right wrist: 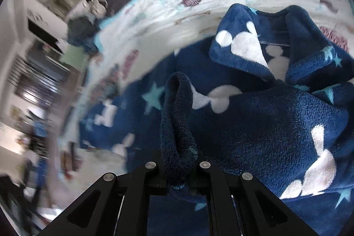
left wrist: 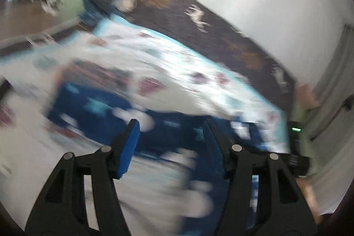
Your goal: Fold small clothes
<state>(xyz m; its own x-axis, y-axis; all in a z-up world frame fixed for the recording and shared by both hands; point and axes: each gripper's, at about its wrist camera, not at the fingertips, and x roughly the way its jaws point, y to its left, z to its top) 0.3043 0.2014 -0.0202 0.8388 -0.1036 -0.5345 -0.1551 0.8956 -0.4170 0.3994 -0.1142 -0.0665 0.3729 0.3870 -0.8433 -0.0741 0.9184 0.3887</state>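
With the right gripper (right wrist: 179, 169) clamped on a bunched edge of the blue fleece garment (right wrist: 254, 121) lying on the quilt (right wrist: 199, 14), a fold seems underway; the empty, spread left gripper (left wrist: 170, 143) likely needs a matching edge.

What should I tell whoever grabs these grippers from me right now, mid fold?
Right hand-held gripper: shut on a bunched fold of the navy fleece garment with white shapes and teal stars.
Left hand-held gripper: open, holding nothing, over the same garment; that view is blurred.
The garment lies rumpled on the white quilt with seashell print.
Done: one edge gripped. Left: probably grip a second edge with the left, flatten, fold.
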